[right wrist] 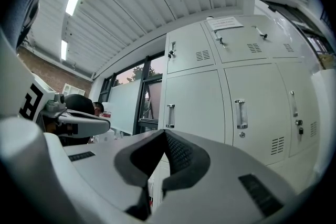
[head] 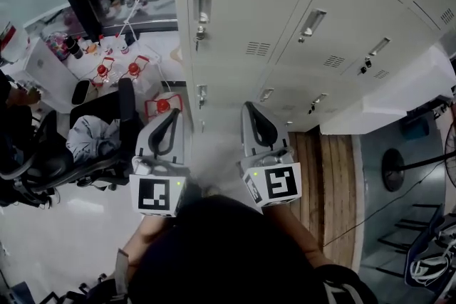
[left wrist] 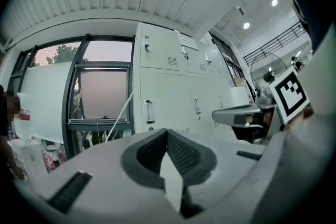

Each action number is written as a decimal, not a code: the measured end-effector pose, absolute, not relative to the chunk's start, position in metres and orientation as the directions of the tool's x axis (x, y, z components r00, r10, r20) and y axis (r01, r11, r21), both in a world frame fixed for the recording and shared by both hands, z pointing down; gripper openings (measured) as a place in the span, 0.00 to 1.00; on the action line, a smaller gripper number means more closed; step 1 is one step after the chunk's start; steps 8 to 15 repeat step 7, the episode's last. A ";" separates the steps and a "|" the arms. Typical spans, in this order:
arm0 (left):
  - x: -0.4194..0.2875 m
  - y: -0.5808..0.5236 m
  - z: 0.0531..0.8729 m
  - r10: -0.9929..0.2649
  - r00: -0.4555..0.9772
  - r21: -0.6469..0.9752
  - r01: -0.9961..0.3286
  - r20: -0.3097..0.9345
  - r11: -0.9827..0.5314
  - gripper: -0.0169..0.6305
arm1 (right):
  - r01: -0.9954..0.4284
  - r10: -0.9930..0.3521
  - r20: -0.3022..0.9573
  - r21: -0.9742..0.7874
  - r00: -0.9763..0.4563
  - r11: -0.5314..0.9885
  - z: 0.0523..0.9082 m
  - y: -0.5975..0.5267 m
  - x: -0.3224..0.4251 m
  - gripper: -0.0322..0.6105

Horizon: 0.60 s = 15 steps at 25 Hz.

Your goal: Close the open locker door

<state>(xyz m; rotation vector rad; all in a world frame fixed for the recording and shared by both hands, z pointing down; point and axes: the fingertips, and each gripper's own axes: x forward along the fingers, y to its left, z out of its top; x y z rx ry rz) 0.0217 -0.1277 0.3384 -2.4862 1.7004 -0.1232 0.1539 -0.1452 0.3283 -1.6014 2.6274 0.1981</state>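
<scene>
A bank of pale grey lockers [head: 285, 11] fills the upper part of the head view. Every door I can see there lies flush with its neighbours, each with a metal handle [head: 201, 7]. My left gripper [head: 173, 114] and right gripper [head: 249, 107] are held side by side, pointing level at the lockers and a short way off them. The lockers [left wrist: 163, 92] stand ahead in the left gripper view, where the left gripper [left wrist: 167, 131] is shut with nothing in it. In the right gripper view, the right gripper [right wrist: 164, 131] is also shut and empty before the closed doors [right wrist: 194, 107].
An office chair [head: 92, 135] with grey cloth on it stands at the left. Behind it is a desk with red-capped bottles [head: 117, 69], and a person [head: 14, 100] sits at the far left. A strip of wooden floor [head: 328, 174] and a fan stand [head: 392, 169] lie to the right.
</scene>
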 end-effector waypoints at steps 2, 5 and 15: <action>0.022 -0.127 0.338 -0.932 0.362 -0.159 -0.921 -0.003 -0.357 0.03 | -0.887 -0.878 -0.123 0.084 -0.462 0.455 0.325 -0.145 0.155 0.07; 0.026 -0.129 0.333 -0.928 0.373 -0.168 -0.915 -0.012 -0.366 0.03 | -0.888 -0.878 -0.129 0.091 -0.460 0.452 0.320 -0.148 0.157 0.07; 0.029 -0.131 0.329 -0.925 0.380 -0.165 -0.913 -0.022 -0.372 0.03 | -0.888 -0.878 -0.131 0.097 -0.460 0.450 0.317 -0.150 0.158 0.07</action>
